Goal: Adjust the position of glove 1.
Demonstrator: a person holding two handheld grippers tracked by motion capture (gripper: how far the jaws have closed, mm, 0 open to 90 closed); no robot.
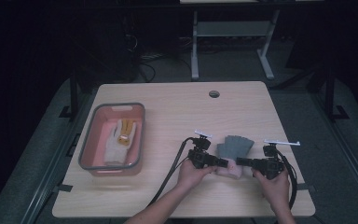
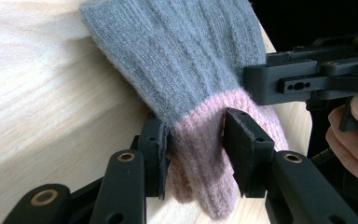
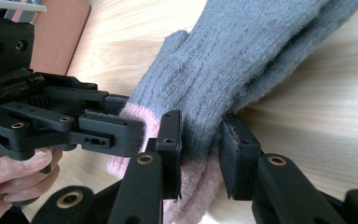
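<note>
Left gripper (image 1: 222,163) jaws pinched on the pink cuff of the grey glove (image 1: 234,146), cloth squeezed between them. Right gripper (image 1: 241,161) jaws likewise clamped on the glove from the opposite side, at the grey-pink boundary. Glove lies on the table (image 1: 177,112) near its front edge, right of middle. Pink bin (image 1: 138,135) near the left edge holds a white glove (image 1: 116,144).

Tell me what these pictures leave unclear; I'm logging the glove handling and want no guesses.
- Grey and pink glove: in the high view both hand-held grippers cover its cuff edges; too small to read the grip.
- Glove's fingertips: cut off by the top edge in the left gripper view.
- Pale glove in the pink bin: its yellow marking is too small to make out.
</note>
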